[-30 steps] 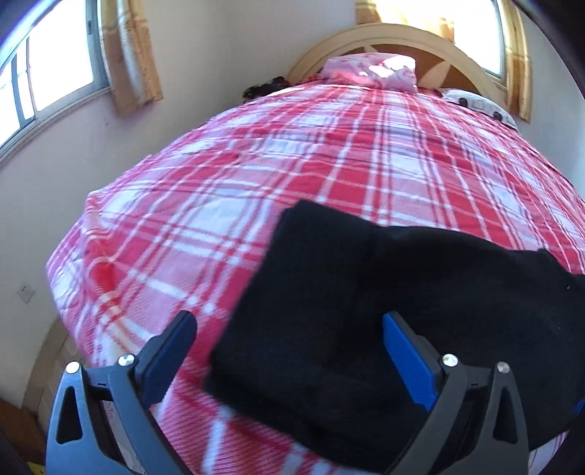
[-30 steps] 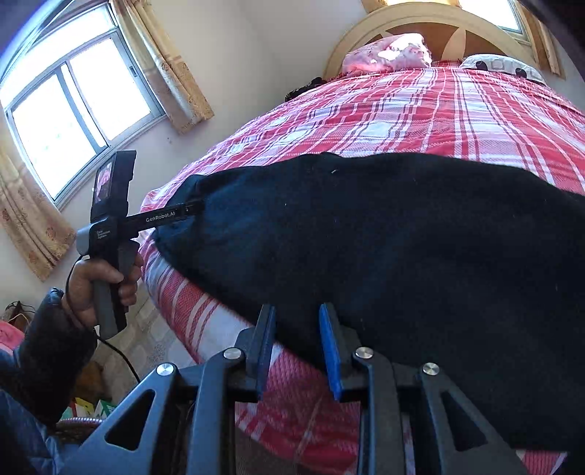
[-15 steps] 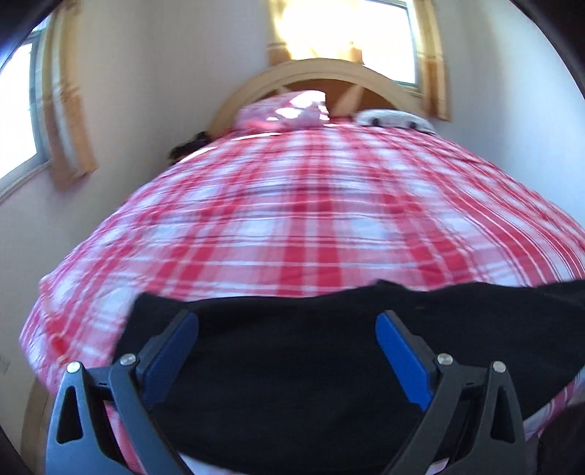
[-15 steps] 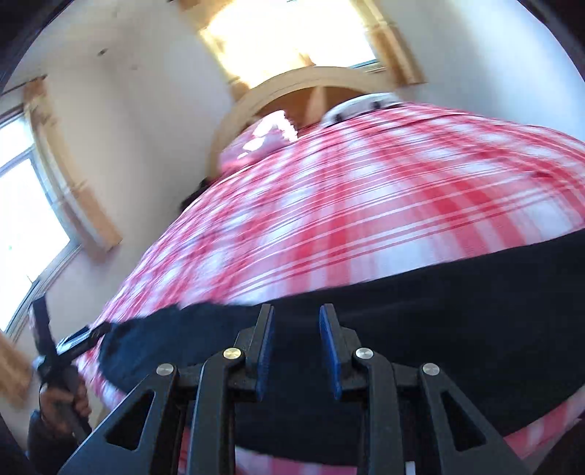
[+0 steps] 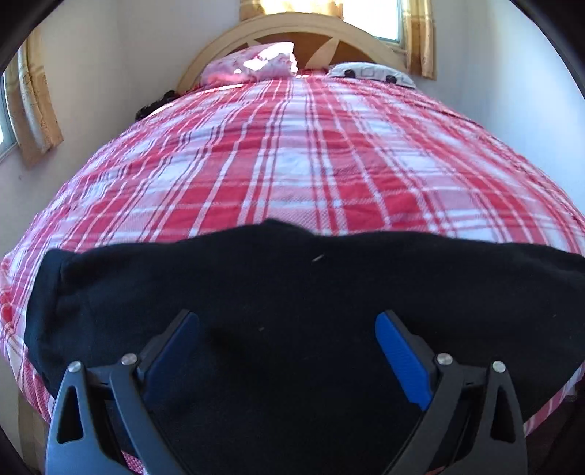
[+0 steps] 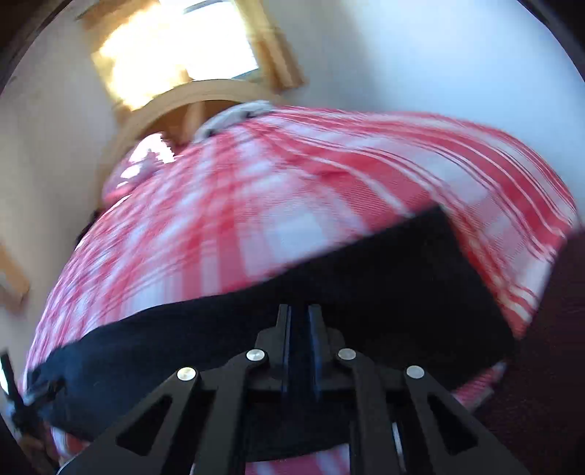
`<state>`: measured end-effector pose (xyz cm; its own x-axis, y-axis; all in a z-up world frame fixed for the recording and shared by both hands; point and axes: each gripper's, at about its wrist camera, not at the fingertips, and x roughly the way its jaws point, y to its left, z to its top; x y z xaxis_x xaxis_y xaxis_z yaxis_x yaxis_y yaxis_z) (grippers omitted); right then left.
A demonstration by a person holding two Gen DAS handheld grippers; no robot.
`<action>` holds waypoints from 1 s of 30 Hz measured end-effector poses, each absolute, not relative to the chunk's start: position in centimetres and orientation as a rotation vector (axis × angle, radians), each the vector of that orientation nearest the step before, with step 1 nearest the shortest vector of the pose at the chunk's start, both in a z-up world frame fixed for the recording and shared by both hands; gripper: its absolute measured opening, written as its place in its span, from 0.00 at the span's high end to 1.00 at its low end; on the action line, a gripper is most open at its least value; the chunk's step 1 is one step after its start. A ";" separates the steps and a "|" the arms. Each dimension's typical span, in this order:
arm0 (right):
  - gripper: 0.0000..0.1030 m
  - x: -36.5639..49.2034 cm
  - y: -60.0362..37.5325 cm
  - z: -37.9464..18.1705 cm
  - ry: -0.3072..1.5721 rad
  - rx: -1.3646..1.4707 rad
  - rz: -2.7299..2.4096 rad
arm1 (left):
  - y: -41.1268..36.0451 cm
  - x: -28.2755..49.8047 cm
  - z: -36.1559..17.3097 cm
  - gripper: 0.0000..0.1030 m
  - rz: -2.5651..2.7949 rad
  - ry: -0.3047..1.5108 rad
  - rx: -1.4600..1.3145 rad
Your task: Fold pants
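Note:
Black pants (image 5: 292, 292) lie in a long band across the near edge of a bed with a red and white plaid cover (image 5: 310, 153). My left gripper (image 5: 287, 329) is open, its blue-padded fingers spread wide just above the pants near their left end. In the right wrist view, which is blurred, the pants (image 6: 384, 277) run from lower left to a square end at the right. My right gripper (image 6: 299, 318) is shut, nothing visibly between its fingers, over the pants' near edge.
A curved wooden headboard (image 5: 303, 29) with a pink pillow (image 5: 256, 65) and a white pillow (image 5: 369, 71) stands at the far end. White walls flank the bed. Curtained windows (image 5: 33, 106) are at the left and behind the headboard.
Both grippers have swung round to face the headboard. The left one moved in over the pants. The right gripper's fingers, slightly apart before, have closed together.

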<state>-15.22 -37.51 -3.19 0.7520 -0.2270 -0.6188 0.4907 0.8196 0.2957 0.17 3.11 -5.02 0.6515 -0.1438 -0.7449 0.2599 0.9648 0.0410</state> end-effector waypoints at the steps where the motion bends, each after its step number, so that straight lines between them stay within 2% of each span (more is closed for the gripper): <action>1: 0.89 -14.5 -35.9 -2.8 0.587 0.452 -0.343 | 2.5 -0.3 -4.8 0.03 -0.242 0.814 0.158; 5: 0.89 -9.1 -27.4 -1.3 0.597 0.241 -0.116 | 0.0 -1.7 -5.6 0.03 -0.312 0.826 0.225; 9: 0.88 -3.9 -23.0 -4.4 0.743 0.188 0.005 | 0.4 -3.2 -7.4 0.03 -0.309 0.828 0.237; 10: 0.85 -3.2 -22.7 -5.2 0.760 0.199 0.020 | 0.4 -3.8 -7.4 0.03 -0.314 0.807 0.263; 13: 0.83 -3.7 -22.5 -4.0 0.721 0.166 0.048 | 0.9 -4.4 -6.9 0.03 -0.329 0.805 0.271; 17: 0.83 -8.3 -25.7 -0.1 0.541 0.250 -0.007 | 0.7 -4.1 -5.2 0.03 -0.362 0.790 0.213; 20: 0.83 -10.6 -25.7 -0.5 0.618 0.212 -0.007 | -1.4 -4.2 -3.6 0.03 -0.445 0.743 0.209; 24: 0.82 -12.1 -23.5 -5.4 0.811 0.234 0.062 | -5.9 -4.3 -1.1 0.03 -0.570 0.678 0.210; 26: 0.82 -13.6 -22.8 -6.2 0.769 0.188 0.048 | -8.5 -3.7 -0.8 0.03 -0.622 0.683 0.208; 30: 0.82 -13.9 -23.6 -5.8 0.807 0.249 0.036 | -13.4 -2.7 -2.4 0.03 -0.599 0.739 0.292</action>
<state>-13.92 -23.63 -5.75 0.6928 0.1263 -0.7100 0.0628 0.9703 0.2338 -2.66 -13.41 -2.36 0.5836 -0.4055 -0.7035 0.6042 0.7957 0.0426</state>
